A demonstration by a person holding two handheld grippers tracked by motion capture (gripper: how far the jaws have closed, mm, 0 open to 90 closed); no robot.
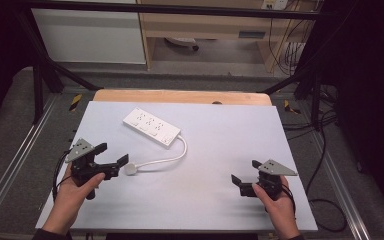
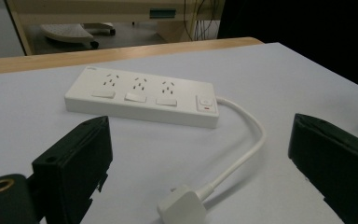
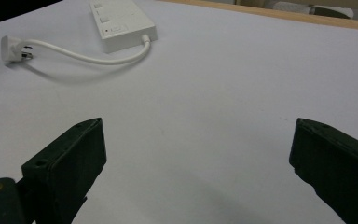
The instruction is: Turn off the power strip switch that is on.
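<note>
Right now your left gripper (image 1: pixel 111 156) hangs near the left edge of the table (image 1: pixel 220 200), jaws spread wide and holding nothing, with the plug (image 1: pixel 130 169) lying flat just past its tips. Seen in the left gripper view, the plug (image 2: pixel 182 206) sits low between the two jaws but not yet within their reach, and the cord (image 2: pixel 244 149) curves away from it to the strip (image 2: pixel 142 96). That strip (image 1: pixel 152 127) rests toward the far left part of the table, angled, its sockets facing up, joined to the plug by the cord (image 1: pixel 172 155) looping round on the near side. Your right gripper (image 1: pixel 245 176) waits near the right edge, well apart from everything, jaws likewise wide and empty; from its own view the strip (image 3: pixel 121 23) and plug (image 3: pixel 10 49) lie far off at the top left. By the look of it you are at the approach, about to pick up the plug with the left gripper. Next, ease that gripper forward and down until the jaws straddle the plug's body, then close on its sides rather than the cord. Mind that the plug is small and light, so a skewed closing may push it across the table instead of gripping it.
</note>
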